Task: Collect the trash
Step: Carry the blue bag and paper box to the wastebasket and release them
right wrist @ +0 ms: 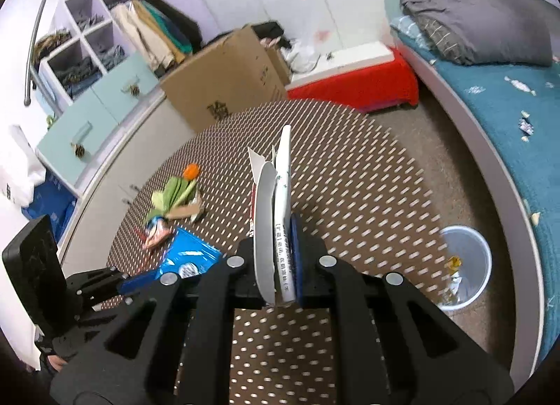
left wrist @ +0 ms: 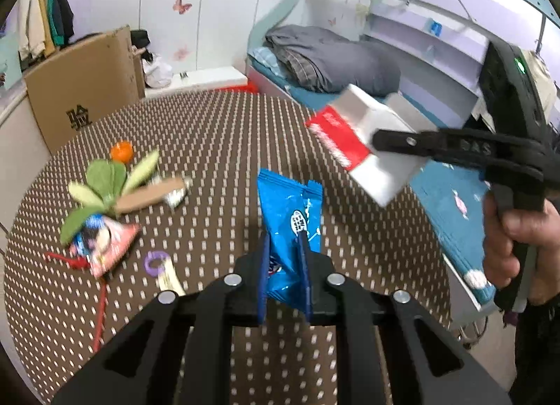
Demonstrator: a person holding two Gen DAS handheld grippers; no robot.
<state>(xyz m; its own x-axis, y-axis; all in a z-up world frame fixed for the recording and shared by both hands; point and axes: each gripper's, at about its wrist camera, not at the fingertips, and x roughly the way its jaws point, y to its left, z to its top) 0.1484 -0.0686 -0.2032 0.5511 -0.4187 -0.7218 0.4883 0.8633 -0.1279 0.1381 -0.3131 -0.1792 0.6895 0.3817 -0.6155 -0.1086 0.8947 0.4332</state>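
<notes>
I am holding trash in both claws at once. My left claw (left wrist: 284, 254) is clenching a blue snack wrapper (left wrist: 288, 216), lifted clear of the table (left wrist: 227, 132). My right claw (right wrist: 280, 265) is pinching a flattened white carton with a red panel (left wrist: 364, 144), edge-on between its pads in its own camera and hanging in the air over the table's right side in the left view; a person's hand (left wrist: 518, 240) is gripping that tool's handle.

Judging the progress, I am somewhere in the middle. The bin (right wrist: 465, 265) is standing on the floor just beside the table, toward the bed (right wrist: 507, 118), and it is already holding a few scraps. Neither held piece is over it yet, so both still need carrying across and dropping.

More is waiting on the table: green leaf-shaped scraps (left wrist: 105, 181) with an orange piece (left wrist: 121, 151) behind them, a brown paper strip (left wrist: 150, 195), a pink printed packet (left wrist: 105, 244) with a red string, and a small purple ring (left wrist: 155, 263) on a pale tag. A few crumbs also seem to be lying on the bed.
</notes>
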